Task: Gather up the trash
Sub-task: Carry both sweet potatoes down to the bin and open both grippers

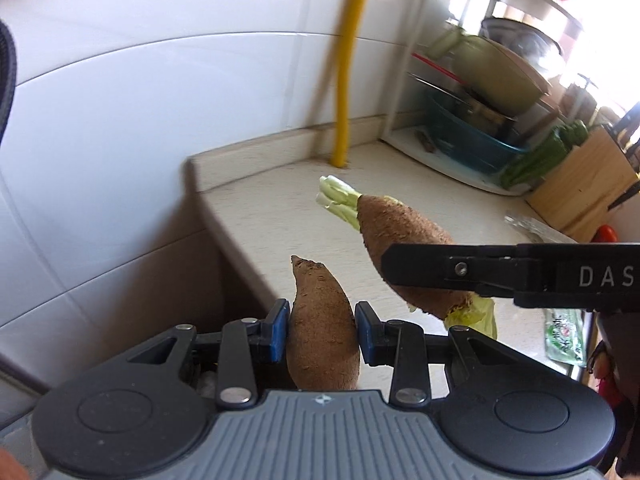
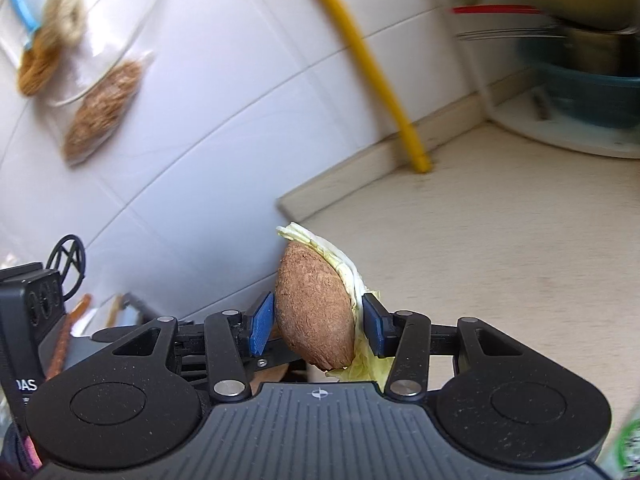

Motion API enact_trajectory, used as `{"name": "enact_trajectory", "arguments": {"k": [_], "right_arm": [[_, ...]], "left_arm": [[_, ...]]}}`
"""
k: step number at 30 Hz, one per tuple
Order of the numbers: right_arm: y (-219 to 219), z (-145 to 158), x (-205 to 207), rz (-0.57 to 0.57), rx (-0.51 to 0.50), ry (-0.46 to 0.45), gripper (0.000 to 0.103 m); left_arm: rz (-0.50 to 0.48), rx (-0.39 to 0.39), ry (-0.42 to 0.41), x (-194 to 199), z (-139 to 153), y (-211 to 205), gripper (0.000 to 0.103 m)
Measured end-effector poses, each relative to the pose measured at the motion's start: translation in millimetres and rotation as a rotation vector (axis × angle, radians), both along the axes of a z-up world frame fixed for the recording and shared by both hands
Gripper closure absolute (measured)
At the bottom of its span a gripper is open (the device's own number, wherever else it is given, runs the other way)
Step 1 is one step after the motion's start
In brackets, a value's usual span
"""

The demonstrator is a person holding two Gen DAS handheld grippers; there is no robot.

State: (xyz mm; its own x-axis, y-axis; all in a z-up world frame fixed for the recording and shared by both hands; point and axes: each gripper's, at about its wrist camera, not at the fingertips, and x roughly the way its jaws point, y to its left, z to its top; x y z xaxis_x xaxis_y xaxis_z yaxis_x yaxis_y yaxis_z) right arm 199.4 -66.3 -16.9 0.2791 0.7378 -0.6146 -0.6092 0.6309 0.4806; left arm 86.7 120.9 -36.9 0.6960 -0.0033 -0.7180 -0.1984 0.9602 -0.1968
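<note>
My left gripper [image 1: 321, 330] is shut on a brown pointed peel piece [image 1: 322, 320], its tip upward, between the blue pads. To its right, the right gripper's black finger [image 1: 460, 270] crosses in front of a second brown piece [image 1: 404, 232] with pale green leaf scraps [image 1: 338, 196]. In the right wrist view my right gripper [image 2: 318, 330] is shut on that brown oval piece [image 2: 316, 316] together with a pale cabbage leaf [image 2: 344, 264] pressed along its right side. Both loads hang above the beige counter.
A beige counter [image 1: 280, 208] ends at a white tiled wall [image 1: 140, 120]. A yellow hose [image 1: 344, 80] meets the counter by the wall. A dish rack with a teal basin [image 1: 464, 136] and pots stands at the right, with a wooden knife block [image 1: 580, 188]. Bags hang on the wall [image 2: 100, 120].
</note>
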Motion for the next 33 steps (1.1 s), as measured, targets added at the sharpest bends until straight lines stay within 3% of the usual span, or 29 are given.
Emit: {"name": "enact_trajectory", "arguments": {"k": [14,28,33], "right_arm": [[94,-23,-52,0.1,-0.045,0.057,0.048],[126,-68,-63,0.061,-0.118,0.128,0.048],[130,-85,-61,0.036,-0.135,0.146,0.047]], "left_arm": [[0.101,0.009,0.065,-49,-26,71,0.07],[0.109,0.013,0.172,-50,-62,95,0.07],[0.115,0.022,0.202,-45,-70,99,0.062]]}}
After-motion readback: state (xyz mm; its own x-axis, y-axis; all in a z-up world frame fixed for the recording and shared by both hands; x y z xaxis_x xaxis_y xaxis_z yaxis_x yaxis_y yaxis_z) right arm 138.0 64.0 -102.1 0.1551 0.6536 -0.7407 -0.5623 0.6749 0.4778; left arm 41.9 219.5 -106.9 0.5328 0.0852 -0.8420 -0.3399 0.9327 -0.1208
